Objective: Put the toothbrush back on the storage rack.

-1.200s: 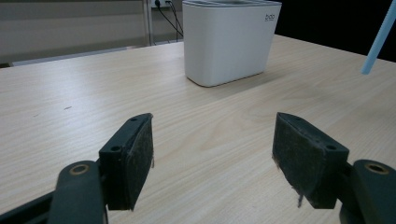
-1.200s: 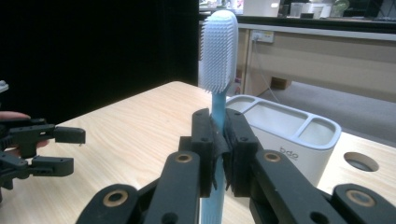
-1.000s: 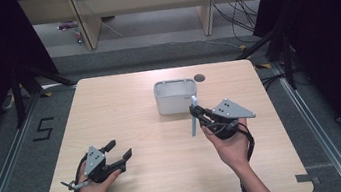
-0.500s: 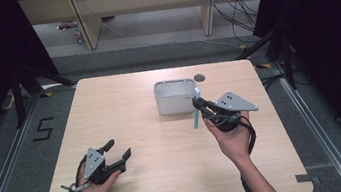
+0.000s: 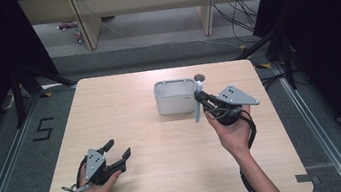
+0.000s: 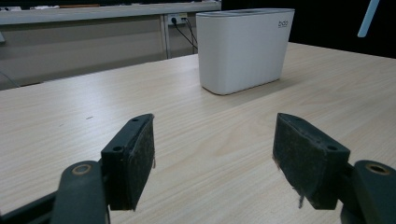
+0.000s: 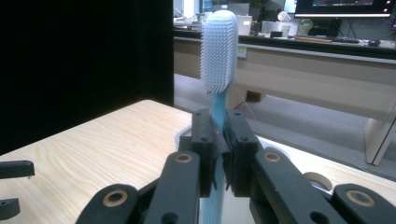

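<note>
The right gripper (image 7: 218, 158) jaws clamp the handle of a light-blue plastic toothbrush (image 7: 218, 51), bristle head upright above them. Just beyond stands a white rectangular plastic holder (image 5: 174, 97) on the pale wooden table (image 5: 126, 117). The left gripper (image 6: 215, 156) jaws stand wide, empty.

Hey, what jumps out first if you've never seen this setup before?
The right gripper is shut on an upright blue toothbrush, bristle head up, beside the white container at the far middle of the table. The left gripper rests open near the front left edge.
</note>
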`<state>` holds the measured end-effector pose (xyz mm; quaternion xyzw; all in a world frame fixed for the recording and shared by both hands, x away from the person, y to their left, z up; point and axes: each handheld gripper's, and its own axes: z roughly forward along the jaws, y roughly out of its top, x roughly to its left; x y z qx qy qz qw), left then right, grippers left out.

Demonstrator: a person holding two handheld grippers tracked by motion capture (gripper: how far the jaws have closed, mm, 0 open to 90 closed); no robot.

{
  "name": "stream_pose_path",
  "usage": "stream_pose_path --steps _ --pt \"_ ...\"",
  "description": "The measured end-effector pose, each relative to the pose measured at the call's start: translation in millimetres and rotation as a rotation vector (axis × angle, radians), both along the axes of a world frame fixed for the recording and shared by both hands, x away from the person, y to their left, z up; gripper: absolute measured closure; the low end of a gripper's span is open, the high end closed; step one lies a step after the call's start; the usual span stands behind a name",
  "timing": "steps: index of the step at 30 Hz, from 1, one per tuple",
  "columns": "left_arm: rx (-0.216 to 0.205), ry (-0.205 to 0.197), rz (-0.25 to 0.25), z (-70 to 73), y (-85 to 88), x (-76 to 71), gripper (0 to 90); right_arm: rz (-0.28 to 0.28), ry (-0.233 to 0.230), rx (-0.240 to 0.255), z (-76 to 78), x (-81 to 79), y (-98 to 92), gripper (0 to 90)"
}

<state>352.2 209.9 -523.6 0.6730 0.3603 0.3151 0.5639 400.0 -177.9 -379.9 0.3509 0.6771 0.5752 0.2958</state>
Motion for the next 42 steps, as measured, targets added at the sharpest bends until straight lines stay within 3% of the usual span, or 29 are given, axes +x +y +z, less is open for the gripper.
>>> stream_pose_path --steps 1,2,4,5,12,15,18,21,23,24,31,34,37,42 --pt "-0.002 0.001 0.001 0.0 0.2 0.1 29.3 0.003 -0.002 0.016 -0.2 1.3 0.9 84.0" --pt "-0.006 0.004 0.003 -0.1 0.1 0.2 29.3 -0.009 -0.009 -0.002 0.9 1.7 -0.6 84.0" --pt "-0.009 0.006 0.006 -0.1 0.2 0.3 29.5 -0.017 0.009 0.017 1.7 2.1 0.3 84.0" --pt "-0.008 0.006 0.006 -0.1 0.2 0.2 29.6 -0.010 -0.012 -0.002 2.4 4.5 -1.0 84.0" --pt "-0.001 0.001 0.007 -0.1 -0.3 -0.1 30.1 -0.022 -0.007 0.007 9.2 9.0 0.2 84.0" --pt "0.000 0.000 0.007 0.0 -0.2 -0.1 30.2 -0.029 -0.032 0.000 12.0 12.5 -0.1 84.0" --pt "-0.001 -0.005 0.009 -0.3 -1.0 0.3 30.5 -0.036 -0.012 -0.001 12.5 13.6 1.7 84.0" --pt "0.004 0.001 0.010 0.0 -1.0 -0.4 30.7 -0.038 -0.027 -0.017 12.7 16.9 2.2 84.0" --pt "0.003 0.000 0.010 0.0 -1.1 -0.4 30.8 -0.036 -0.010 0.002 13.8 17.9 3.8 84.0" --pt "0.004 0.001 0.010 0.0 -1.1 -0.3 30.9 -0.041 -0.031 -0.007 14.8 19.8 3.1 84.0" --pt "0.003 0.001 0.012 0.0 -1.0 -0.3 31.0 -0.056 -0.028 0.012 20.8 25.4 3.3 84.0" --pt "0.002 0.000 0.013 0.0 -0.8 -0.4 31.0 -0.063 -0.047 -0.009 20.9 28.8 1.8 84.0" --pt "0.003 0.000 0.013 0.0 -0.9 -0.5 31.0 -0.058 -0.035 0.003 19.3 30.7 3.0 84.0" --pt "0.005 0.000 0.013 0.0 -1.1 -0.5 31.2 -0.069 -0.053 0.001 22.2 34.4 3.3 84.0"
